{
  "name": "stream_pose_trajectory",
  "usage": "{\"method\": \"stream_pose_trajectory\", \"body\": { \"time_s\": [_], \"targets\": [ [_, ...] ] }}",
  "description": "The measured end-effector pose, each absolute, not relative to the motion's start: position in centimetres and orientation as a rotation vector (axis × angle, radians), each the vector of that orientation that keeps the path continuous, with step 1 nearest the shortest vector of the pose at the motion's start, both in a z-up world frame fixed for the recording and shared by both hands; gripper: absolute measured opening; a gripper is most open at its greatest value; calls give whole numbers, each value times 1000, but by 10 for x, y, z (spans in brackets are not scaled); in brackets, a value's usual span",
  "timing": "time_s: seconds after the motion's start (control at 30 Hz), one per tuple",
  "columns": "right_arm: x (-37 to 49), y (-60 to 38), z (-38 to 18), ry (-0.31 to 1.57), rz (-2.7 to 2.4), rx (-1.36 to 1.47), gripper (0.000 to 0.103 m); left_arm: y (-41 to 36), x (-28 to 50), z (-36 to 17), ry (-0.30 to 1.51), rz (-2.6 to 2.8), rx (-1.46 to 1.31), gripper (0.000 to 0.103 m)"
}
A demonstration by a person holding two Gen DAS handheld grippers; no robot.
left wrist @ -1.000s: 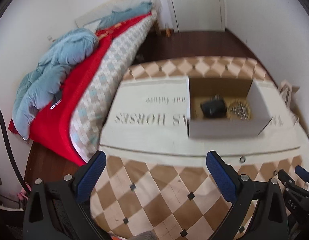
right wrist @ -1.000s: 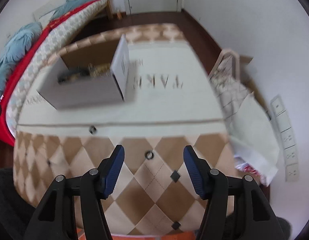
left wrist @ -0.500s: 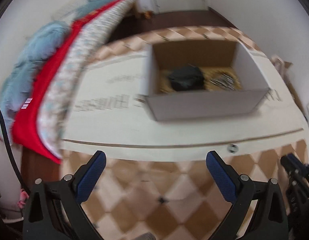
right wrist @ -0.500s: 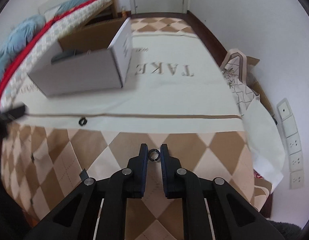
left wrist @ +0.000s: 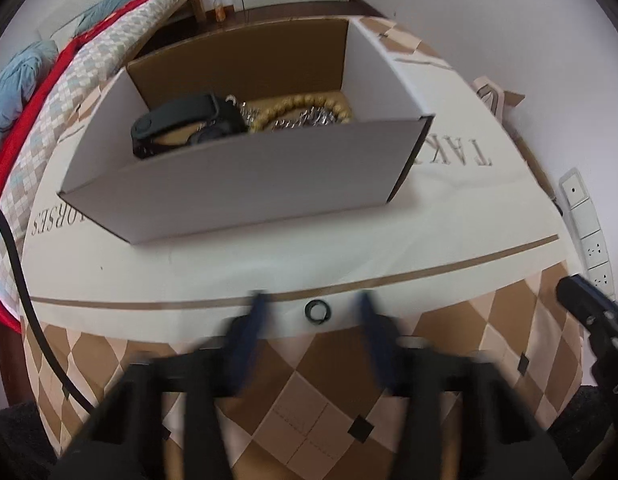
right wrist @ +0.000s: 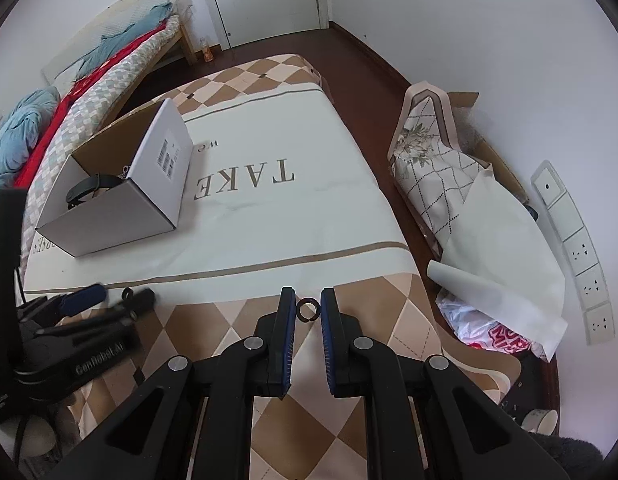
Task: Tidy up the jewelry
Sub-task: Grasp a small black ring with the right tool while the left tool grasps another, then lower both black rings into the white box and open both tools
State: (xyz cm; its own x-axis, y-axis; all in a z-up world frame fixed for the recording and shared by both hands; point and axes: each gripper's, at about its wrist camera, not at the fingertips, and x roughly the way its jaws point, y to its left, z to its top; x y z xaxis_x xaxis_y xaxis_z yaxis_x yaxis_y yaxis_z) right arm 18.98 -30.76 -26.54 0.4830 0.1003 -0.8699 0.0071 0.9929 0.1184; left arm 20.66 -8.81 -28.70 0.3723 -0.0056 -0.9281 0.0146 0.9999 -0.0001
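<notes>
A small dark ring point(left wrist: 318, 312) lies on the cream tablecloth between the blurred blue fingers of my left gripper point(left wrist: 313, 322). Its jaws are closing and a gap still shows on both sides of the ring. My right gripper point(right wrist: 307, 309) is shut on a second dark ring point(right wrist: 307, 316) above the checkered part of the cloth. Behind stands an open white cardboard box point(left wrist: 237, 184) with a black watch band point(left wrist: 181, 118), a wooden bead bracelet point(left wrist: 305, 104) and a metal chain inside. The box point(right wrist: 109, 216) also shows at the left in the right wrist view.
A bed with a red blanket point(right wrist: 49, 120) and blue quilt runs along the left. On the floor at the right lie a patterned cushion point(right wrist: 437, 168), rolled white paper point(right wrist: 501, 264) and a plastic bag. Wall sockets point(right wrist: 581, 256) are at the far right.
My left gripper has dropped toward the table in front of the box and its wide jaws have narrowed around a ring. My right gripper has shut on the other ring.
</notes>
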Motion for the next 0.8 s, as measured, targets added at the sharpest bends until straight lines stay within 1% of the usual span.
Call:
{"method": "stream_pose_trajectory", "body": {
  "time_s": [0.03,0.3,0.43,0.63,0.8],
  "targets": [
    [190,-307,-266,1066,59,113,13,-90,206,-286,1189,-16,12,10],
    [191,-301,-253,1031,77,122,13,-80,205,-284,1184,-12,-6,10],
    [191,-298,-237,1007,100,133,13,-73,201,-271,1164,-13,-21,10],
    [201,-273,-200,982,200,157,13,-39,199,-216,1130,-12,-116,10],
    [232,-245,-174,981,311,224,13,-1,224,-171,1098,4,-158,10]
  ]
}}
